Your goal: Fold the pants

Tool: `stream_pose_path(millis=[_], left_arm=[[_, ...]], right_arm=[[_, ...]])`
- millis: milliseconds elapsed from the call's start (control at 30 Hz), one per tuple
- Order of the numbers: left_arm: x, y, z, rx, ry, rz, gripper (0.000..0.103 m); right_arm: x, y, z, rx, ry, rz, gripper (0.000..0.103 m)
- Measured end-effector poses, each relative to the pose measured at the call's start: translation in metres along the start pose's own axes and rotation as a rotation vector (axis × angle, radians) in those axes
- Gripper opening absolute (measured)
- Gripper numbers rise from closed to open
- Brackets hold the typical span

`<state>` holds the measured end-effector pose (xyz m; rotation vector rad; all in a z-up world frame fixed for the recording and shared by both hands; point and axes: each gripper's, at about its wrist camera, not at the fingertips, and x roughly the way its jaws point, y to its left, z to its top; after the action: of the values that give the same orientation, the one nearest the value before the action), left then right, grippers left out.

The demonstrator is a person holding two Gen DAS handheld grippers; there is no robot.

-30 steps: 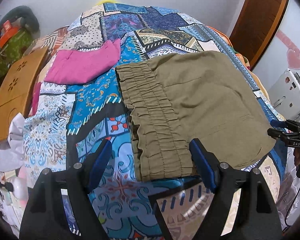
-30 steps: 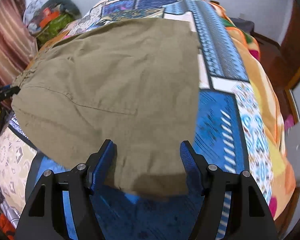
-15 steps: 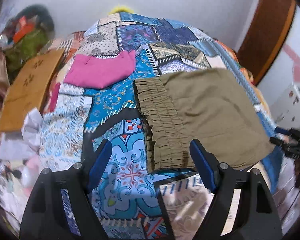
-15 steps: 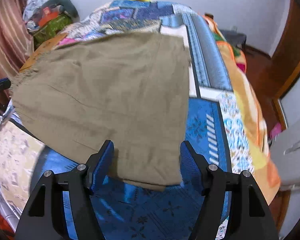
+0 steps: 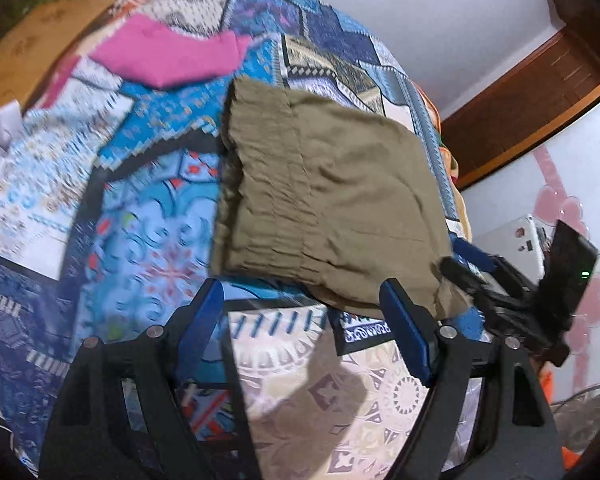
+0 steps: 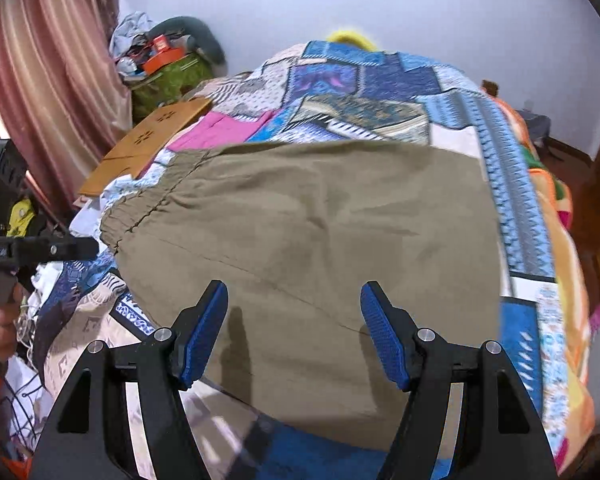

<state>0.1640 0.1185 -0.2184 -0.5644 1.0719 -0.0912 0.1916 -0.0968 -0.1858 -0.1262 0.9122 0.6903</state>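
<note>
The left wrist view is smeared by motion, so the patchwork bedspread (image 5: 148,208) left of the olive pants (image 5: 324,200) shows no sharp pattern; beyond the pants, the pink garment (image 5: 172,56) has soft edges; the wooden board (image 5: 28,52) left of it is cut by the frame; in the right wrist view, the pants' (image 6: 320,248) near hem lies hidden behind the gripper's fingers (image 6: 204,332).

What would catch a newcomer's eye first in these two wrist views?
The folded olive-green pants with a gathered elastic waistband dominate, lying flat on the busy blue patchwork bedspread. Beyond them, toward the far end of the bed, a bright pink folded garment stands out. In the foreground, the left tongs and right tongs stand open with nothing between their blue pads.
</note>
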Motion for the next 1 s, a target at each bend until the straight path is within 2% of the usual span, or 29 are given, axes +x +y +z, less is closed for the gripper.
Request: stream_pose_path(millis=[100, 167, 300, 467, 567, 633, 700, 900, 1000], left_arm=[[0.012, 0.002, -0.003, -0.038, 0.043, -0.053, 0.081], [0.013, 0.002, -0.003, -0.046, 0.033, -0.059, 0.081], [0.019, 0.009, 0.004, -0.098, 0.015, -0.146, 0.09], [0.027, 0.011, 0.022, -0.129, -0.015, -0.144, 0.09], [0.029, 0.01, 0.03, -0.132, -0.033, -0.106, 0.081], [0.03, 0.011, 0.033, -0.143, -0.046, -0.073, 0.066], [0.032, 0.014, 0.037, -0.169, -0.052, -0.064, 0.061], [0.037, 0.016, 0.039, -0.235, -0.04, -0.096, 0.061], [0.039, 0.011, 0.033, -0.247, -0.02, -0.164, 0.067]], right_arm=[[0.018, 0.005, -0.006, 0.008, 0.038, 0.004, 0.065], [0.027, 0.003, -0.01, 0.02, 0.058, 0.015, 0.065], [0.026, 0.0, -0.017, 0.043, 0.049, 0.051, 0.066], [0.024, 0.002, -0.019, 0.031, 0.049, 0.059, 0.066], [0.024, 0.002, -0.019, 0.039, 0.045, 0.064, 0.066], [0.024, 0.002, -0.02, 0.039, 0.044, 0.067, 0.066], [0.024, 0.0, -0.019, 0.042, 0.045, 0.07, 0.066], [0.024, -0.002, -0.019, 0.051, 0.047, 0.079, 0.067], [0.023, -0.001, -0.02, 0.05, 0.046, 0.08, 0.067]])
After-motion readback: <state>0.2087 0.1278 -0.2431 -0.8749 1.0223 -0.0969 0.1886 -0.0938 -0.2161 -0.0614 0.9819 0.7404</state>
